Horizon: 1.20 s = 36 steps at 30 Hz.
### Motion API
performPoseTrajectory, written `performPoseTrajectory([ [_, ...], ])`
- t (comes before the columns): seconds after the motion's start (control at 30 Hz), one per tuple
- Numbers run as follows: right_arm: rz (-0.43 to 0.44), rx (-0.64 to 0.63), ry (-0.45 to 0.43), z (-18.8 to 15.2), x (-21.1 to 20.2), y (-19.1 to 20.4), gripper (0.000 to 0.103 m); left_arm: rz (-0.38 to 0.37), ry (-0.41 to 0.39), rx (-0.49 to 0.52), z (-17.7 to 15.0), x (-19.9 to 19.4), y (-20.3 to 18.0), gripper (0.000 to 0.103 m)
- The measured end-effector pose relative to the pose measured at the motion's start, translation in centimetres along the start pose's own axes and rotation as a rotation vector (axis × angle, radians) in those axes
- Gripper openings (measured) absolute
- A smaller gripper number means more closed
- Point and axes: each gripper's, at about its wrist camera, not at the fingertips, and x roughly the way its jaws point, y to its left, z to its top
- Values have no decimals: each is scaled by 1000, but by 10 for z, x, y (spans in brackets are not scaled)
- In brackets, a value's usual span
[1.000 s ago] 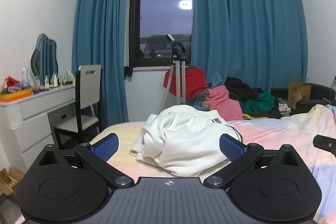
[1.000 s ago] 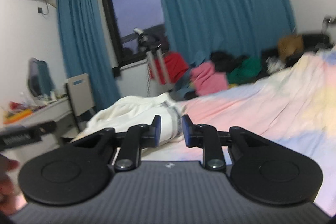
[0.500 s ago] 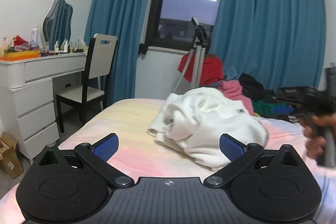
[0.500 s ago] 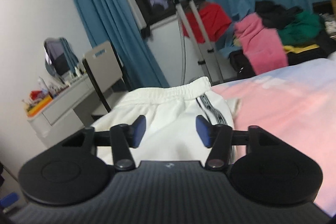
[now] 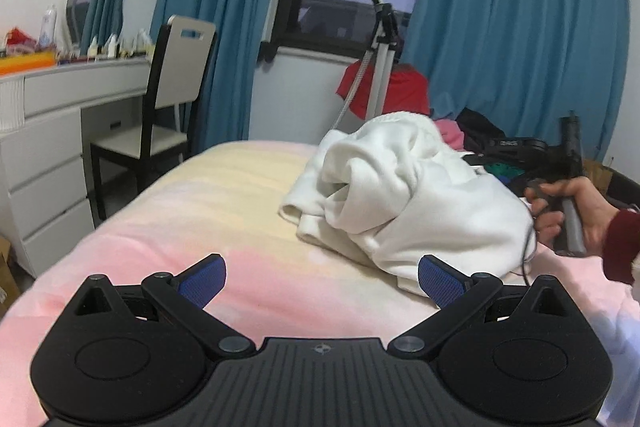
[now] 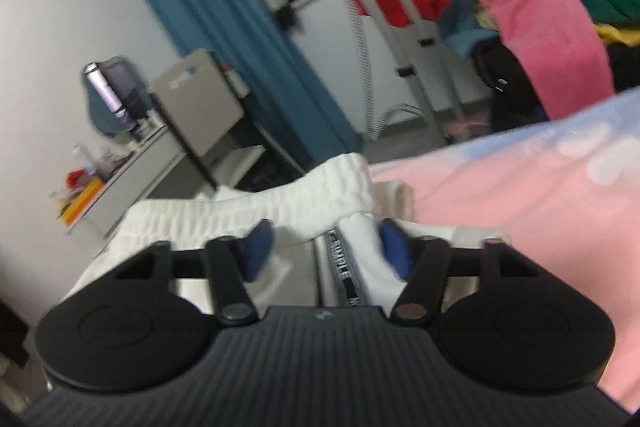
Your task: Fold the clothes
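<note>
A crumpled white garment [image 5: 404, 195] lies in a heap on the pink and yellow bed [image 5: 224, 211]. My left gripper [image 5: 320, 281] is wide open and empty, low over the bed just in front of the heap. In the right wrist view the garment's elastic waistband [image 6: 304, 195] and a black-and-white printed drawstring [image 6: 340, 267] lie between the blue pads. My right gripper [image 6: 326, 247] is open, its jaws on either side of the white cloth below the waistband. The hand holding the right gripper [image 5: 568, 211] shows at the heap's right side.
A white dresser [image 5: 44, 131] with a mirror and bottles, and a chair [image 5: 168, 115], stand left of the bed. A tripod [image 5: 380, 67] stands by the window with blue curtains. A pile of red, pink, black and green clothes [image 6: 552, 39] lies beyond the bed.
My right gripper opened from nearly shut and moved down onto the garment's waistband. My left gripper stayed open and moved closer and lower toward the bed, left of the heap.
</note>
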Motion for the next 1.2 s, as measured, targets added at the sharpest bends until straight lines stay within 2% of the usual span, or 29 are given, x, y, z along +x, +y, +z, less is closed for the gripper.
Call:
performPoseTrajectory([
  [0.03, -21, -40, 21, -2, -1, 8, 30, -3, 6, -9, 0, 3, 1, 103],
  [0.1, -71, -123, 35, -9, -11, 28, 13, -7, 10, -25, 1, 5, 2, 103],
  [0.13, -82, -147, 21, -12, -20, 38, 10, -6, 6, -29, 2, 3, 2, 103],
  [0.37, -48, -247, -150, -36, -120, 111, 7, -8, -60, -54, 11, -30, -3, 103],
  [0.53, 43, -307, -226, -92, -208, 183, 7, -32, -113, -90, 20, -66, -4, 103],
  [0.63, 76, -278, -210, -141, -235, 213, 7, -57, -163, -108, 25, -97, 0, 103],
  [0.73, 44, -234, -150, -187, -237, 227, 7, -71, -189, -109, 26, -122, 3, 103],
  [0.87, -48, -256, 9, -234, -224, 241, 9, -97, -154, -131, 18, -140, 2, 103],
  [0.97, -108, -262, 63, -245, -223, 241, 11, -90, -115, -114, 6, -139, -9, 103],
  [1.2, -150, -17, 3, -232, -265, 202, 13, -13, -41, -46, -21, -115, -30, 103],
])
